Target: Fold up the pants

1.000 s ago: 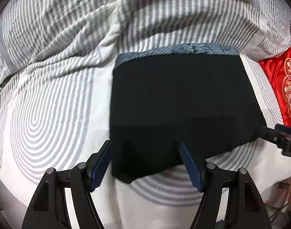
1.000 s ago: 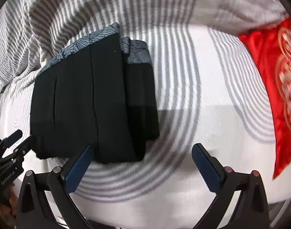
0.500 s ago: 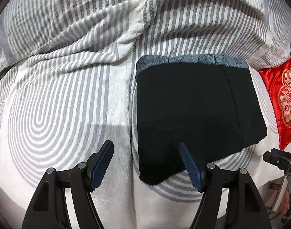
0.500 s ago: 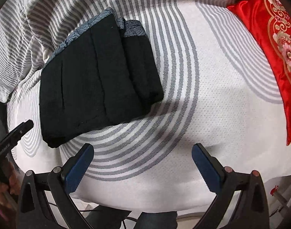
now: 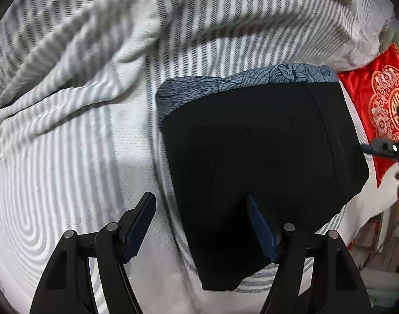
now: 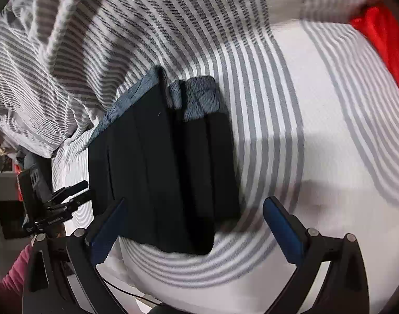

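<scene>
while both tongs hang spread wide with nothing between their blue pads, the left gripper (image 5: 199, 225) points down at the near left corner of the folded black fabric pants (image 5: 257, 162), its right finger over the cloth and its left finger over the bedding. the right gripper (image 6: 194, 225) hovers above the near edge of the same bundle, empty too. the pants lie flat as a squarish stack with a blue-grey patterned waistband (image 5: 241, 83) at the far edge, on a white bedsheet with grey curved stripes (image 5: 68, 178). a rumpled grey-striped blanket (image 5: 95, 39) lies beyond, and a red cushion with gold embroidery (image 5: 377, 99) lies to the right.
</scene>
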Demonstrator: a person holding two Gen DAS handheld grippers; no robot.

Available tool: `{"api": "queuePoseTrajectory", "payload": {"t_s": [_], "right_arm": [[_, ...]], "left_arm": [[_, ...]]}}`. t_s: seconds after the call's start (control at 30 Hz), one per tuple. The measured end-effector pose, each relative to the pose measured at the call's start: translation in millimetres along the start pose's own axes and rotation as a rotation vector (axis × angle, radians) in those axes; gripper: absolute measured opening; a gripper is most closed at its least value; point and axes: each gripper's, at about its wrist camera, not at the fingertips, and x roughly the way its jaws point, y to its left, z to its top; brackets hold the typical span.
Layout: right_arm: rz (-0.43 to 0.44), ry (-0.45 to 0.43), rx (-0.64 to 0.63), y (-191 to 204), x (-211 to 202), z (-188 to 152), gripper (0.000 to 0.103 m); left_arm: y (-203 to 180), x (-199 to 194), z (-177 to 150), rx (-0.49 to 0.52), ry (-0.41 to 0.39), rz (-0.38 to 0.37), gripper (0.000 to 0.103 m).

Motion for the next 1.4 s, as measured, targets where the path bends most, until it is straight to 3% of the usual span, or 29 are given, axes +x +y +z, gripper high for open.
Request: {"api": "queuePoseTrajectory", "payload": {"t_s": [0.3, 0.47, 0.67, 0.7, 0.9, 1.0, 1.1, 1.23, 1.3, 1.4], "right_arm": [[0.226, 0.109, -0.022, -20, 38, 24, 0.1], [0.281, 0.16, -0.051, -12, 59, 31, 0.099], [0.293, 0.187, -0.092, 4, 73, 39, 0.1], [0.292, 0.188, -0.097, 7, 75, 41, 0.1], [0.254, 0.207, -0.157, 28, 89, 50, 0.102], [0.181, 0.222, -0.184, 45, 96, 51, 0.103], [0.114, 0.216, -0.193, 53, 95, 47, 0.094], [0.156, 0.192, -0.129, 54, 82, 49, 0.054], [0.173, 0.176, -0.118, 58, 75, 47, 0.049], [0.208, 0.158, -0.101, 63, 68, 43, 0.045]], "left_arm": [[18, 7, 4, -0.026, 0.015, -0.103, 0.073], [30, 11, 2, -0.051, 0.042, -0.153, 0.073], [38, 24, 10, -0.088, 0.065, -0.246, 0.073], [38, 27, 12, -0.087, 0.066, -0.253, 0.077], [32, 36, 16, -0.09, 0.063, -0.247, 0.081], [14, 40, 20, -0.091, 0.044, -0.213, 0.081], [4, 34, 16, -0.09, 0.018, -0.172, 0.076], [-11, 23, 14, -0.071, -0.018, -0.13, 0.063], [-17, 15, 14, -0.071, -0.037, -0.123, 0.055], [-23, 8, 12, -0.073, -0.048, -0.102, 0.052]]}}
